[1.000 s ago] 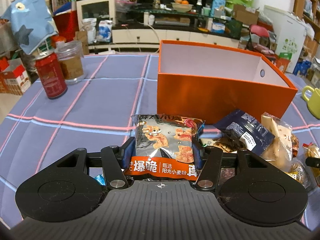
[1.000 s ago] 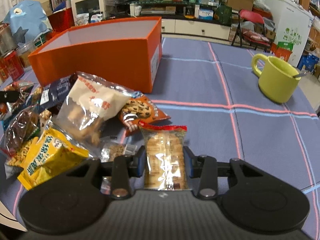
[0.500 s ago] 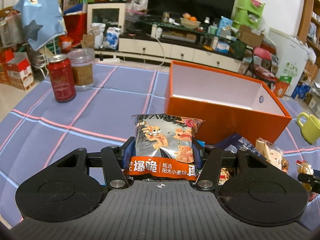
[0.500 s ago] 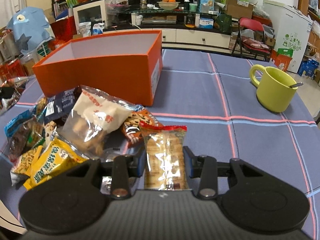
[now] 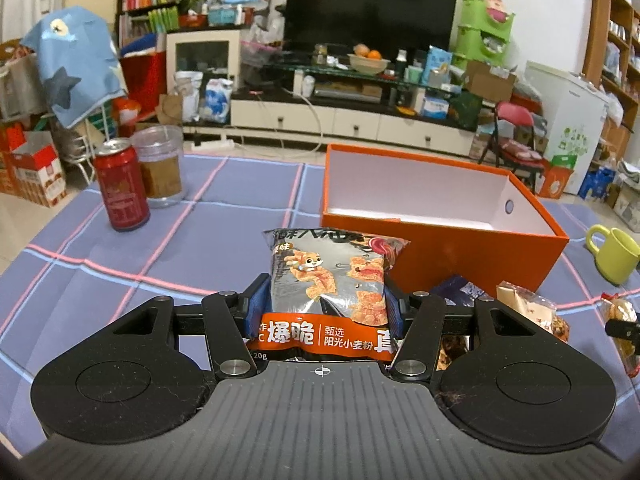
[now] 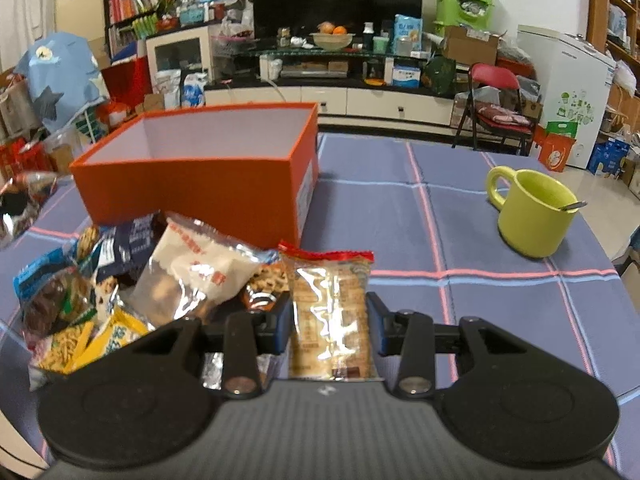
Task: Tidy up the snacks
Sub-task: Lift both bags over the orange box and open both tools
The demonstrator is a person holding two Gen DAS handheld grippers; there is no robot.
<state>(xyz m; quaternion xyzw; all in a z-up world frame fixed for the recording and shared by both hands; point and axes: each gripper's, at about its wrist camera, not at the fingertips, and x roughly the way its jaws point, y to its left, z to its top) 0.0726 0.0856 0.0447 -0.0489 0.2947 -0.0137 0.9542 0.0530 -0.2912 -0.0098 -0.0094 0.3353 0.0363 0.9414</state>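
Both grippers have risen since a second ago: each view now looks down over the rim of the open orange cardboard box with a white interior (image 5: 440,216), where earlier only its near wall and far inner wall showed. Left gripper (image 5: 324,312) clamped on a grey foil snack bag with an orange band and cartoon print (image 5: 328,280), blue pads pressing both sides, bag upright and held off the blue plaid tablecloth with pink lines (image 5: 192,248); the bag's top edge overlaps the box's near left corner in the left wrist view. Right gripper (image 6: 330,322) closed around a clear cracker packet with a red crimped top (image 6: 330,304), also upright between the pads and lifted. Box interior shows only white walls and floor where visible. Loose pile of assorted snack packets (image 6: 120,280) lies on the cloth just in front of the box's near wall, to the left of the right gripper; a white-and-clear cookie packet (image 6: 196,276) sits on top of it. Yellow-green ceramic mug with a spoon inside (image 6: 534,212) stands well apart to the right of the box. Red drink can (image 5: 120,184) and a clear plastic jar (image 5: 160,168) stand together at the far left of the table.
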